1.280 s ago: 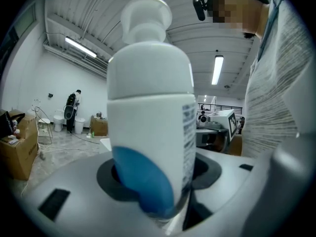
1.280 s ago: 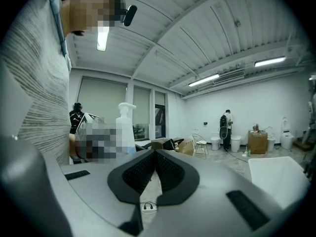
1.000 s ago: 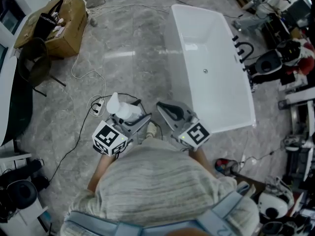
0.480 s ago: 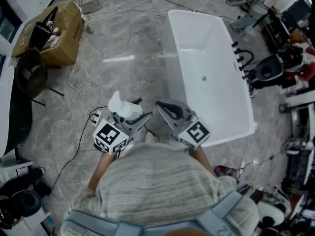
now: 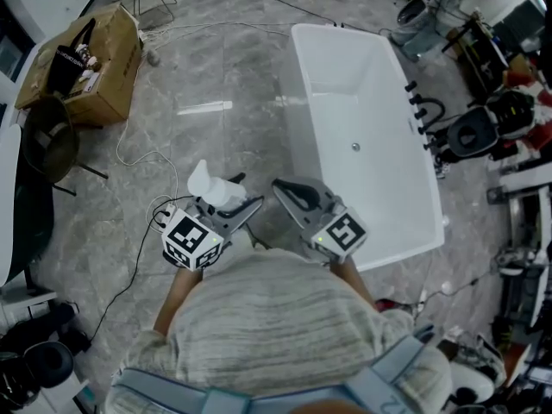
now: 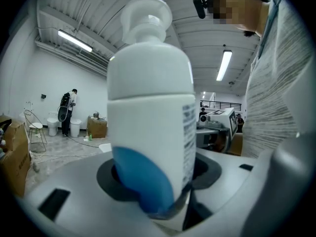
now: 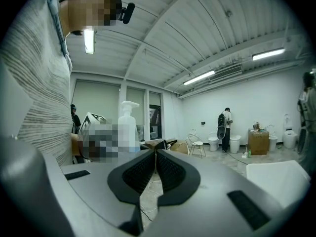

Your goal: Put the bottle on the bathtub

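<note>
- While not yet at the bathtub (image 5: pixel 362 93), carrying the white pump bottle (image 6: pixel 148 112) in the left tongs (image 5: pixel 235 210).
- Clamped firmly there: pads pressed on both sides of the bottle, a wide grip, with the blue part low between them.
- Pump end pointing forward, away from the hand, so lying along the tongs and not standing up.
- Nothing in the right tongs (image 7: pixel 156 167): shut tight, one black pad against the other.
- Both tongs out in front of the body, side by side, over the gray floor (image 5: pixel 216 76).
- Bathtub ahead and a bit to the right: white, long, with nothing seen inside. Near end close to the right tongs in the head view, farther from the bottle.
- Step in hand, most likely: bringing the bottle over to the tub. Putting it down not yet begun.
- Next move, as a guess: reach the left tongs across to the flat rim of the tub.
- Then tip the bottle up so the bottom faces down, and set it flat on the rim.
- Only then open the left tongs, slowly.
- Careful with the thin rim: easy to slide off, into the tub or onto the floor.
</note>
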Tool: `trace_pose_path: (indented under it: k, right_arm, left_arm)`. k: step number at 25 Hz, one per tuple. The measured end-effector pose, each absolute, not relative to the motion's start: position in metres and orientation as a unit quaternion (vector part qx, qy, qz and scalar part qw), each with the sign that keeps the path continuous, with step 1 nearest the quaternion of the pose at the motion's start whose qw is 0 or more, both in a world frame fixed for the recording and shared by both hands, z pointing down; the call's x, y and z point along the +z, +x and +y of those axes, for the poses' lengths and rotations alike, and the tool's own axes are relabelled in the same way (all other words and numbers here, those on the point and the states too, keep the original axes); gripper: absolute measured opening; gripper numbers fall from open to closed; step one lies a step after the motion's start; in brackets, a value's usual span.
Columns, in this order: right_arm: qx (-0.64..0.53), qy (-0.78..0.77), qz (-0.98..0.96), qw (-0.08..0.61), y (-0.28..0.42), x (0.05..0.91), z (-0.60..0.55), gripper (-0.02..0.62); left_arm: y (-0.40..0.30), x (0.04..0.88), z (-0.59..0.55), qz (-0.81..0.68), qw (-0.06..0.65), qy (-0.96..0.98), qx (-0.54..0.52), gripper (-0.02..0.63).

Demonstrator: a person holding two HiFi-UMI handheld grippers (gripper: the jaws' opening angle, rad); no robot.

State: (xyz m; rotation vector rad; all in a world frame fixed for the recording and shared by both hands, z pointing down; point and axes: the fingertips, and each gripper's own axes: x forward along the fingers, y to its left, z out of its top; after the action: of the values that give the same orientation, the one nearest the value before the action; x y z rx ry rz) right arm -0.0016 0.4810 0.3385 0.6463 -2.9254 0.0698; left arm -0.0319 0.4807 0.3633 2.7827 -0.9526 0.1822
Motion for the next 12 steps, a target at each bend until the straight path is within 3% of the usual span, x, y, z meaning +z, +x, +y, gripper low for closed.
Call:
trace_pose_path:
  k: [12]
  right_arm:
    - [0.024, 0.230, -0.971, 0.068, -0.049, 0.330, 0.361, 0.003]
  left_arm:
    - [-0.077, 0.356, 0.358, -0.301, 0.086, 0.948, 0.061, 0.250]
